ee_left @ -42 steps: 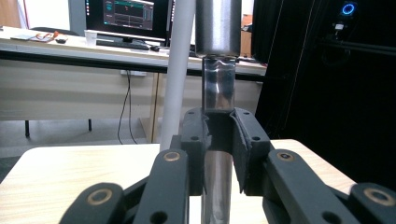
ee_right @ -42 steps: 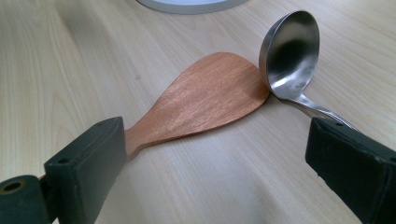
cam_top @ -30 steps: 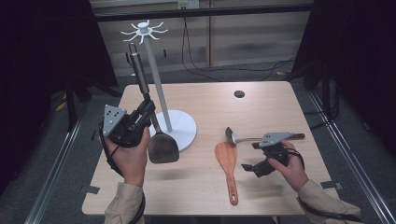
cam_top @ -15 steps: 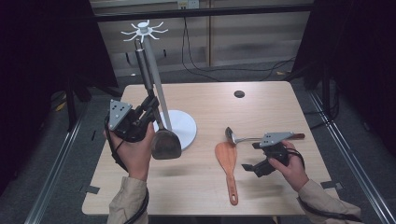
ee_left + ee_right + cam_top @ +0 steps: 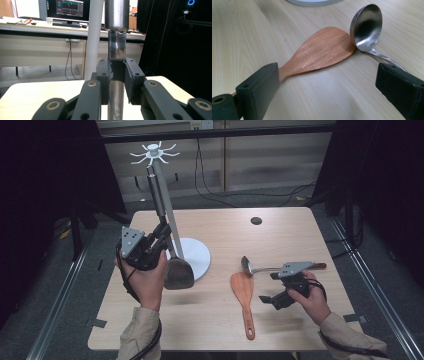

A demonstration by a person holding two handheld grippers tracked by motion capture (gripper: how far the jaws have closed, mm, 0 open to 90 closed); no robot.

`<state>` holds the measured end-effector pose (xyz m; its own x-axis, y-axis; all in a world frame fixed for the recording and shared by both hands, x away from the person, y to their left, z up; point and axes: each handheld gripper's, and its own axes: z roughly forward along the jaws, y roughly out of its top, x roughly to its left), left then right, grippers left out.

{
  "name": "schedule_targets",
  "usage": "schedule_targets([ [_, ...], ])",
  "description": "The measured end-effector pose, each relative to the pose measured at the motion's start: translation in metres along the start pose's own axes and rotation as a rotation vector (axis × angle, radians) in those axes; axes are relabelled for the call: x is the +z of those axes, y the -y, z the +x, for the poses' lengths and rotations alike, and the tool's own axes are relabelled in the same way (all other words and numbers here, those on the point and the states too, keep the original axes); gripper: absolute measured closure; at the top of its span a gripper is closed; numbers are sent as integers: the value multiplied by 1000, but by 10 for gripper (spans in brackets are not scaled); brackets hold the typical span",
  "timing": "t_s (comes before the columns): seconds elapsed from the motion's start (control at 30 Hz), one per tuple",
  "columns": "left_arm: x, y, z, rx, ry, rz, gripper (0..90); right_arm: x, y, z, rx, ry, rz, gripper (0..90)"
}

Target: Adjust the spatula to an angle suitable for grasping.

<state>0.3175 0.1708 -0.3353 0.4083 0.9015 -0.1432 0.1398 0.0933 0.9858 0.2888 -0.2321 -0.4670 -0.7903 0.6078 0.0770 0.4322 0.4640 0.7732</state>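
The wooden table (image 5: 280, 237) carries everything, and at about ten o'clock on it stands the white utensil stand (image 5: 192, 256), a round base with a tall pole topped by a ring of hooks. Against that pole, at nine o'clock from the base, the left gripper (image 5: 161, 236) is clamped on the shaft of a metal spatula (image 5: 176, 272), whose dark blade hangs just beside the base rim while its handle rises along the pole toward twelve o'clock; in the left gripper view the jaws press the shiny shaft (image 5: 116, 82) from both sides, with the white pole (image 5: 94, 37) just beside it. At about four o'clock on the table lies a wooden spatula (image 5: 244, 295), blade toward twelve, and touching its blade tip is the bowl of a steel ladle (image 5: 248, 264) (its handle runs off toward three o'clock). The right gripper (image 5: 272, 296) rests on the table at four o'clock, jaws wide apart and holding nothing.
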Motion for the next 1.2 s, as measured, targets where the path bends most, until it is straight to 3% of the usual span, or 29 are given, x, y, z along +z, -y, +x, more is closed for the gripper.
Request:
schedule_targets([
  [0.5,9,5,4,33,-12,-22,759,0,0,1,0,-3,3,43],
  [1.2,24,9,8,28,-2,-50,765,-1,1,0,-3,-7,2,43],
])
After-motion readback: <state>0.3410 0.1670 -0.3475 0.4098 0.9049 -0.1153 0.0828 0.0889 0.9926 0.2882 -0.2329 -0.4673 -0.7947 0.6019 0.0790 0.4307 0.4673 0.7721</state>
